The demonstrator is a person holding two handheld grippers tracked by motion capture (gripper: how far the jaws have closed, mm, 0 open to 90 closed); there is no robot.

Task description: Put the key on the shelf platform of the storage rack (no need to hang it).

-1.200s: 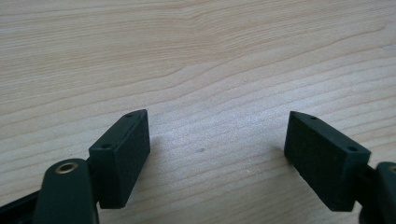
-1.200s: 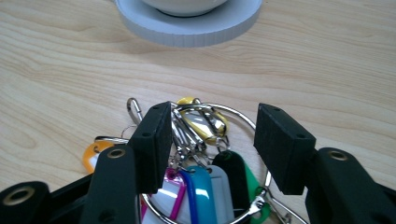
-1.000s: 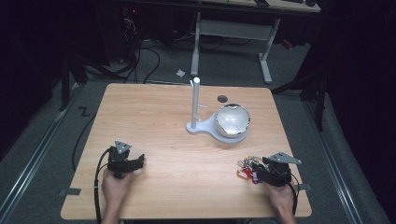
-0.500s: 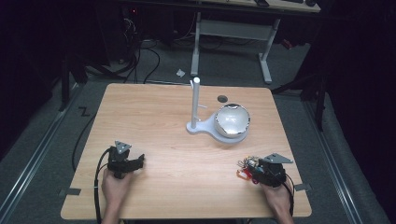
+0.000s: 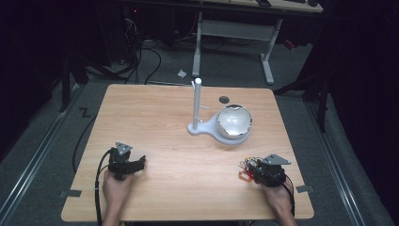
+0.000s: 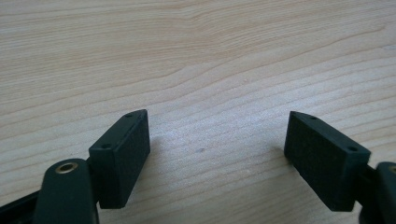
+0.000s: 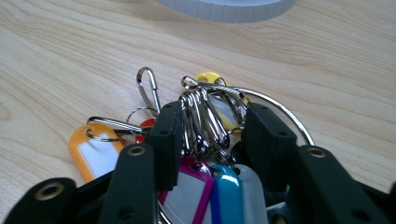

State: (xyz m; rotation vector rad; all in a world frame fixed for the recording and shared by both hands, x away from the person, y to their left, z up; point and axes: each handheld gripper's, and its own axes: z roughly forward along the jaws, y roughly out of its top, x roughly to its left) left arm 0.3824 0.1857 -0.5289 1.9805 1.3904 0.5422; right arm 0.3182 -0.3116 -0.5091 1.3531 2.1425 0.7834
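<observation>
A bunch of coloured key tags (image 7: pixel 205 186) on metal clips and rings lies near the table's front right (image 5: pixel 243 173). My right gripper (image 7: pixel 210 126) has its jaws pressed against the silver clips (image 7: pixel 201 116) from both sides; orange (image 7: pixel 91 154) and yellow (image 7: pixel 210 78) tags stick out beyond them. In the high view that gripper (image 5: pixel 250 173) sits at the bunch, held by a hand. My left gripper (image 5: pixel 139 164) rests at the front left, jaws wide apart over bare wood (image 6: pixel 217 144), nothing between them.
A shiny metal bowl (image 5: pixel 234 121) stands on the round end of a white stand (image 5: pixel 197 106) with an upright post, right of the table's (image 5: pixel 155 117) centre. A small dark hole (image 5: pixel 224 99) is behind it. The floor beyond holds cables and a desk frame.
My right gripper has slid left onto the key tag bunch, its jaws now around the clips. The left gripper has stayed put.
</observation>
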